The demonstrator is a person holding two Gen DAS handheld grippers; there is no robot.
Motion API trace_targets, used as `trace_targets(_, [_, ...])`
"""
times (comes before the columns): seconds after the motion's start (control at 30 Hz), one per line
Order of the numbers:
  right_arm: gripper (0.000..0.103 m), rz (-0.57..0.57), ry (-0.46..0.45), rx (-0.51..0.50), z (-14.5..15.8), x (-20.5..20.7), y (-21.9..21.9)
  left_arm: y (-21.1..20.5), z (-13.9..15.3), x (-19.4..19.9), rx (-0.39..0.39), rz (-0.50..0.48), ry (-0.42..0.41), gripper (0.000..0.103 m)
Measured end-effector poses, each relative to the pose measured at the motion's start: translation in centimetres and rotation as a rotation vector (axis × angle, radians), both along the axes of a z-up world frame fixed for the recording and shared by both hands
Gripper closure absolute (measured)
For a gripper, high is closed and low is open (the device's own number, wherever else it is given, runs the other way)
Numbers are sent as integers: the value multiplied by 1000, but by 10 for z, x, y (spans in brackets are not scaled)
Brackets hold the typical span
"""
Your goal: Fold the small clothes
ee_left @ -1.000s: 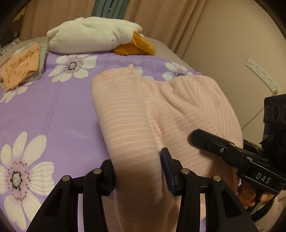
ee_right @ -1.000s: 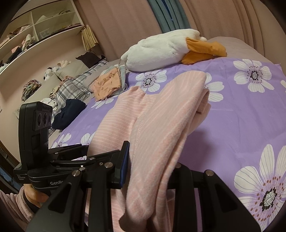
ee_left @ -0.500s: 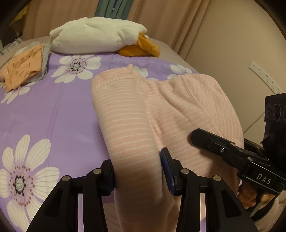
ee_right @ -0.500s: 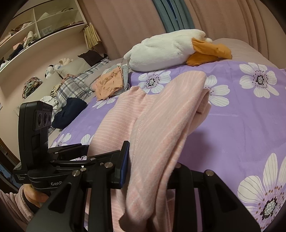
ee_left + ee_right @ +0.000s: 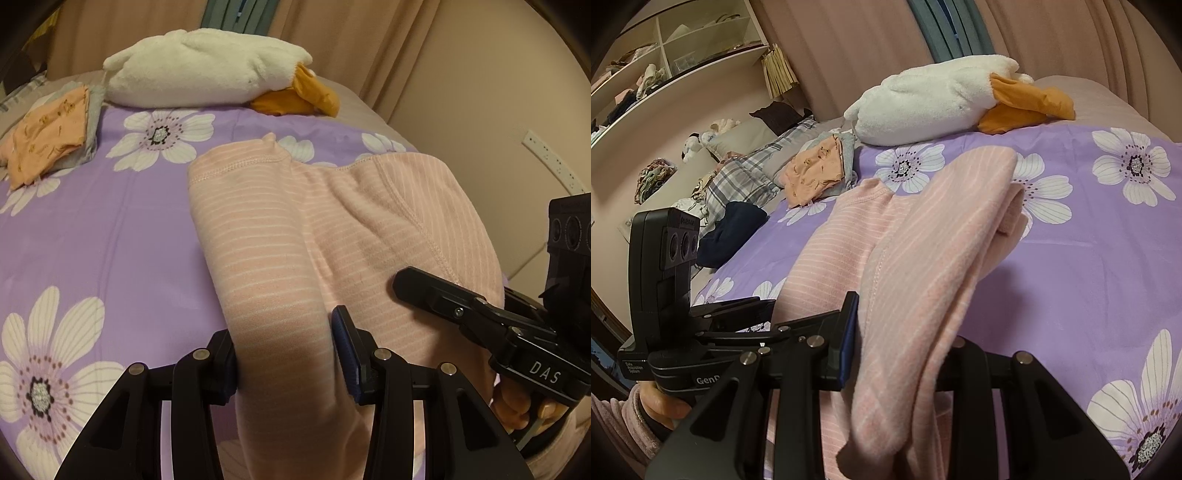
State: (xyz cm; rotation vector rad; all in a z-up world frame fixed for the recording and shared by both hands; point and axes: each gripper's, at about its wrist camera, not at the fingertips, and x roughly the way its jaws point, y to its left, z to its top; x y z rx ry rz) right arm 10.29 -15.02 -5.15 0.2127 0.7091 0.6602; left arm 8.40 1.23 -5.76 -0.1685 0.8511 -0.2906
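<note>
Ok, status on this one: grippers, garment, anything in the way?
Left gripper and right gripper both shut on pink garment. Garment part-folded on bedspread. Nothing in the way.

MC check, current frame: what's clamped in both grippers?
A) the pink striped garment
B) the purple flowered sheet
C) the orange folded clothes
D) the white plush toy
A: the left gripper and the right gripper each pinch a fold of the pink striped garment, while the orange folded clothes and white plush toy lie untouched farther up the bed.

change: goose plush and folded clothes pile nearer | both views advanced over bedspread
</note>
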Motion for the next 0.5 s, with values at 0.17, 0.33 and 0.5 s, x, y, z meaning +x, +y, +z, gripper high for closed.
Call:
trace_targets(0.17, [73,1,11,-1,-6,14,3,2,-4,11,2,5,9,59])
trace_targets(0.33, [73,-1,18,0,-10,27,6,4,-10,24,10,7,16,59])
trace_targets(0.5, [73,-2,36,1,-19,43,9,7,-18,37,19,11,36,59])
